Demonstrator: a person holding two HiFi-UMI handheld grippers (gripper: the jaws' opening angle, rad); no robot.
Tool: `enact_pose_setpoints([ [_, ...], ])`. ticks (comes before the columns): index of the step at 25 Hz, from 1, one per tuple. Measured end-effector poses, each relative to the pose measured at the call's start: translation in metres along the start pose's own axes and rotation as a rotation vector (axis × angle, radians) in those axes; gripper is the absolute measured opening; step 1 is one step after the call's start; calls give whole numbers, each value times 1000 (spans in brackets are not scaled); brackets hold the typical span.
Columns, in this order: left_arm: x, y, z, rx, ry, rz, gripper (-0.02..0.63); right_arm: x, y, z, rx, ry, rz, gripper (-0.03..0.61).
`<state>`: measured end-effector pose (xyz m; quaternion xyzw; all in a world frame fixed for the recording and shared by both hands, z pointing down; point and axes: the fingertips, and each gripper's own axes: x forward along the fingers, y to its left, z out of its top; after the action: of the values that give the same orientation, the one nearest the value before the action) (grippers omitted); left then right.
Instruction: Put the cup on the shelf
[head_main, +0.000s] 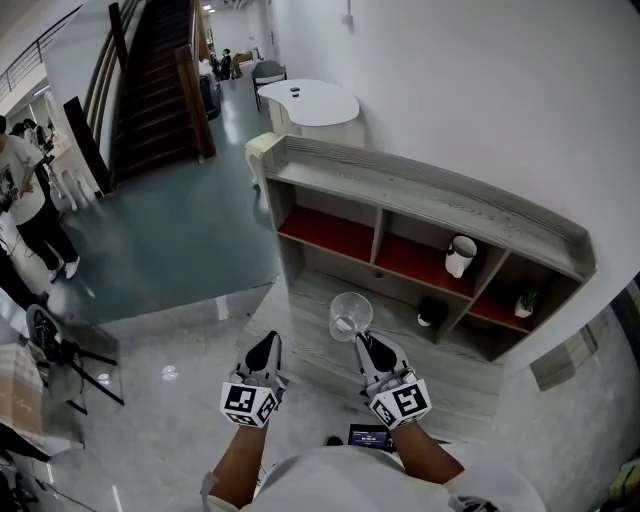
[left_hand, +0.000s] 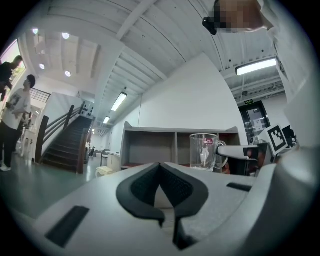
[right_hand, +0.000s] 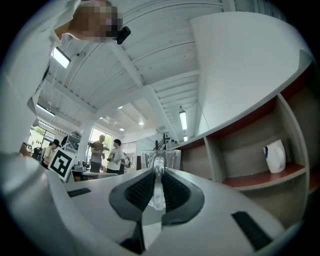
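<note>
A clear glass cup with a handle hangs in the air in front of the grey wooden shelf. My right gripper is shut on the cup's handle, which sits pinched between the black pads; the cup's body rises just beyond them. My left gripper is to the left of the cup, shut with nothing between its pads. In the left gripper view the cup shows at the right with the shelf behind it.
The shelf has red-floored compartments. A white jug stands in the middle one, a dark small object below it, and a small plant at the right. A white round table and a staircase lie beyond. People stand at the left.
</note>
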<state>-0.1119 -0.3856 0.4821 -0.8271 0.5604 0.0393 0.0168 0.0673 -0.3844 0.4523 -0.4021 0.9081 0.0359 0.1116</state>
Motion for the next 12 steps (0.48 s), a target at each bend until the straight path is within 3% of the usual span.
enact_pose_setpoints([
  [12, 38, 27, 0, 15, -11, 18, 6, 48, -27, -1, -7, -18, -3, 49],
])
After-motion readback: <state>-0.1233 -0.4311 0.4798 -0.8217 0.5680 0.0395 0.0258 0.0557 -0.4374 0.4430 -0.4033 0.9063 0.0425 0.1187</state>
